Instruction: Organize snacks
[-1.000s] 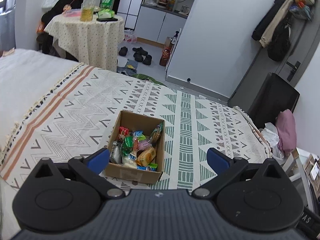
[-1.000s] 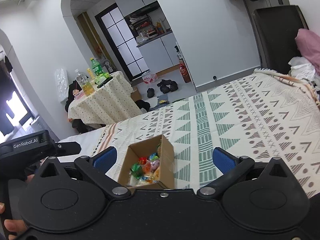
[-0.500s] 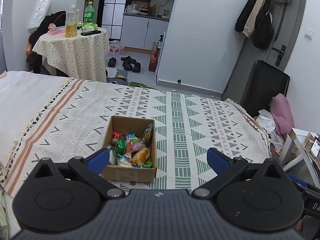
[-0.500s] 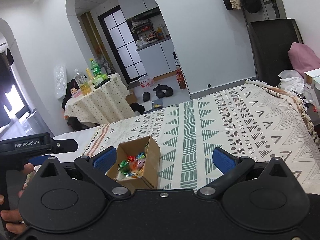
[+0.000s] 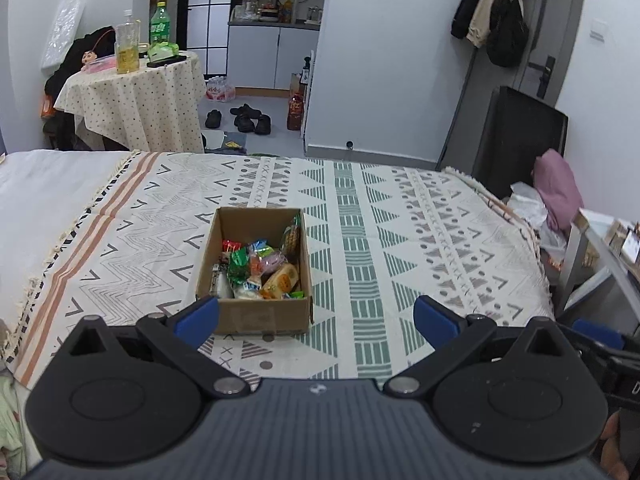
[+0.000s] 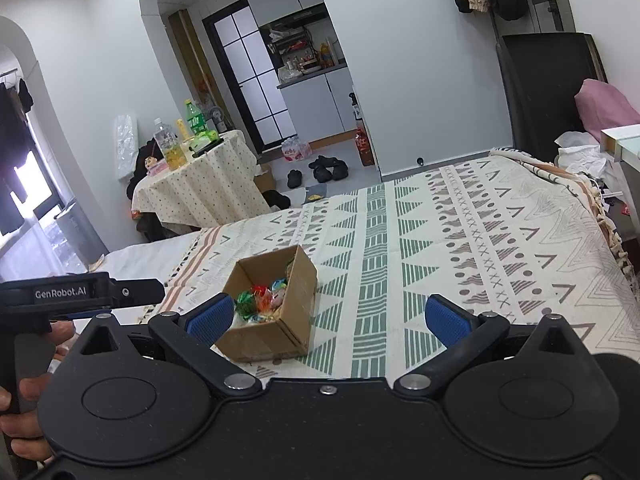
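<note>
On the patterned bedspread [image 5: 400,216], near the bed's near edge, sits an open cardboard box [image 5: 256,272] holding the wrapped snacks [image 5: 260,268] — all gathered inside, none seen loose. Left tool [image 5: 316,316] and right tool [image 6: 326,316] hover spread wide, gripping nothing — the stage cannot be judged.

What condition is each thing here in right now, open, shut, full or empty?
Cardboard box: open-topped, holding wrapped snacks.
Left gripper: open, empty.
Right gripper: open, empty.
Patterned blanket: spread flat under the box.
Clear bottle on round table: upright, partly full.
</note>
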